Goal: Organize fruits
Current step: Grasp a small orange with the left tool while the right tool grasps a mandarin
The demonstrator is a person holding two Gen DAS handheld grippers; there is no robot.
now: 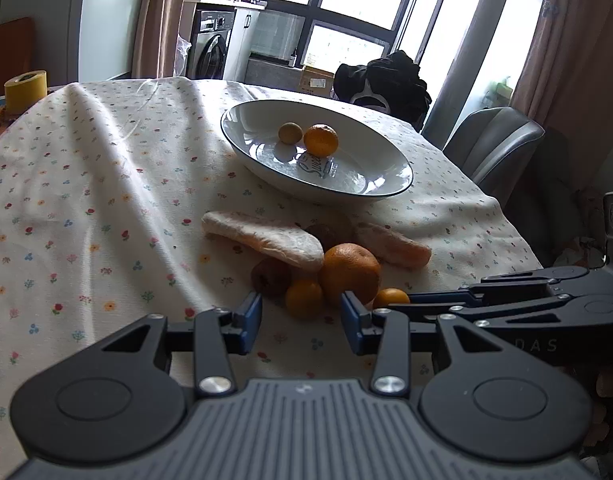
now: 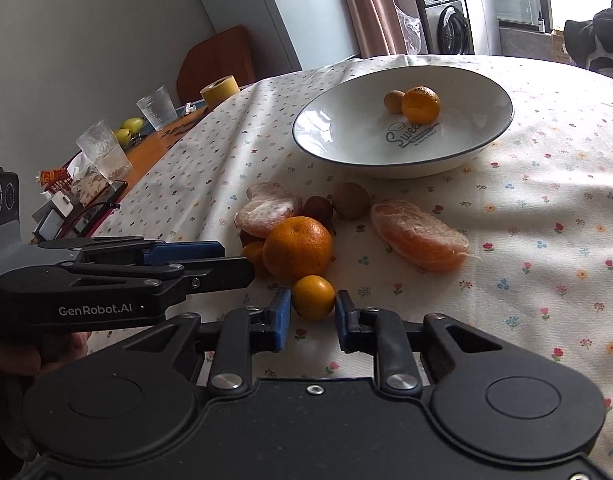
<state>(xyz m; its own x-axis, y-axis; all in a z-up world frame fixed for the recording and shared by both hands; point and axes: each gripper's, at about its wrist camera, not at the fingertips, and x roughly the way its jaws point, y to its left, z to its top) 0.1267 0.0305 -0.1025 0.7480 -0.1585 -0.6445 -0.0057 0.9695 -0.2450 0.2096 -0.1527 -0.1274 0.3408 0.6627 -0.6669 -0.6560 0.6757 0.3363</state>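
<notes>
Bowl: the white bowl (image 2: 494, 128) sits beyond the pile, with one orange (image 2: 421, 105) and a small brown fruit (image 2: 393, 101) already inside; that is your drop spot.
Pile: loose fruit lies on the cloth (image 2: 546, 240) just in front of the bowl, two peeled segments (image 2: 420, 236) flanking a big mandarin (image 2: 297, 249).
Right gripper (image 2: 311, 310): your pads are pinched on the near kumquat (image 2: 313, 297). Lift straight up so you don't nudge the mandarin touching it.
Left gripper (image 1: 301, 314): narrow but empty, your fingers straddle the other kumquat (image 1: 304, 298). Ease forward before squeezing, and keep clear of your right tool alongside.
</notes>
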